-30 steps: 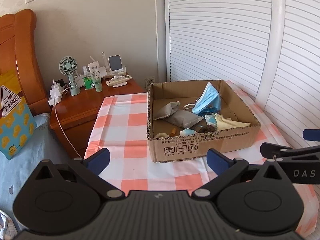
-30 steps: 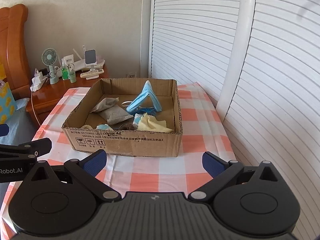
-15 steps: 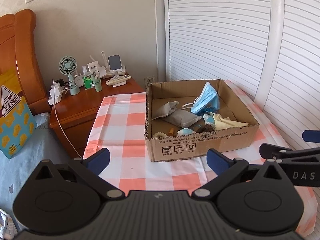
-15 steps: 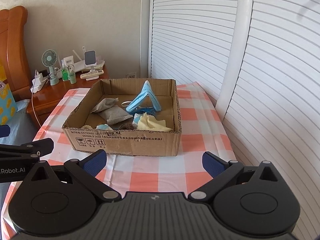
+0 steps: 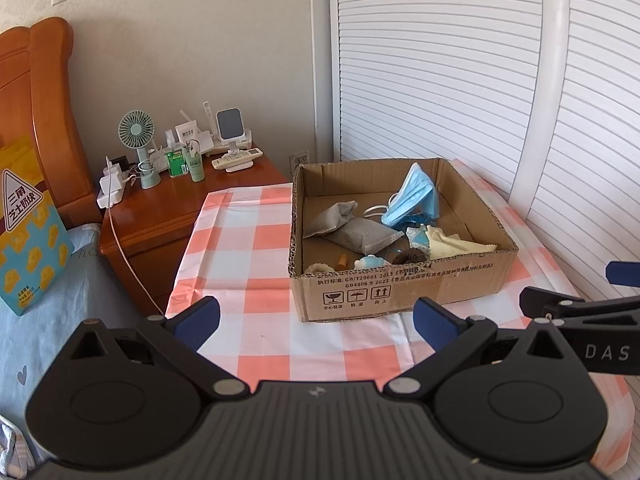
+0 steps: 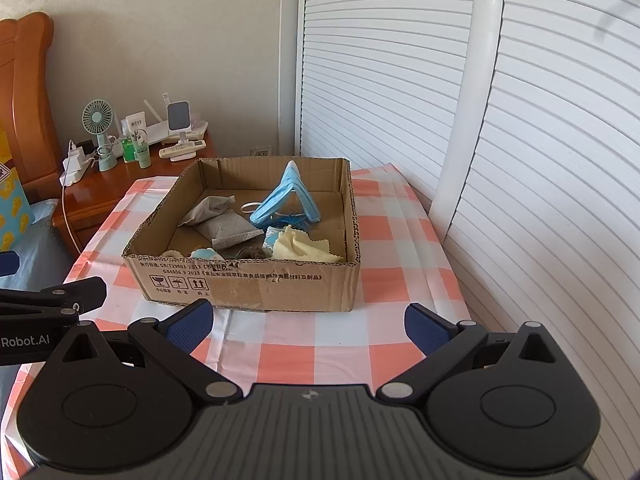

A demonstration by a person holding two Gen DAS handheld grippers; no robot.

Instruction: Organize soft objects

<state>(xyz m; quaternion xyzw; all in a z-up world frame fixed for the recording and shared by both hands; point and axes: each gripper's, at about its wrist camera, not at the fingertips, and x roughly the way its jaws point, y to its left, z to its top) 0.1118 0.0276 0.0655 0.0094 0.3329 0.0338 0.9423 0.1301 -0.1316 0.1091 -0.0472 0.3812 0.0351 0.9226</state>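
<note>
An open cardboard box (image 5: 400, 284) (image 6: 248, 284) stands on the pink-and-white checked table (image 5: 248, 240). Inside lie a blue face mask (image 5: 414, 196) (image 6: 290, 196), two grey pouches (image 5: 360, 236) (image 6: 230, 228), a yellow cloth (image 5: 452, 244) (image 6: 304, 246) and small soft items along the front wall. My left gripper (image 5: 316, 320) is open and empty, short of the box's front left. My right gripper (image 6: 308, 328) is open and empty, in front of the box. Each gripper's side shows in the other view.
A wooden nightstand (image 5: 168, 216) at the left holds a small fan (image 5: 136, 132), bottles, a phone stand and a remote. A bed with a yellow-blue bag (image 5: 28, 236) lies far left. White louvred doors (image 5: 480, 80) run along the right.
Both grippers have drawn back slightly from the box, which sits a little farther off in both views. Both stay open and empty.
</note>
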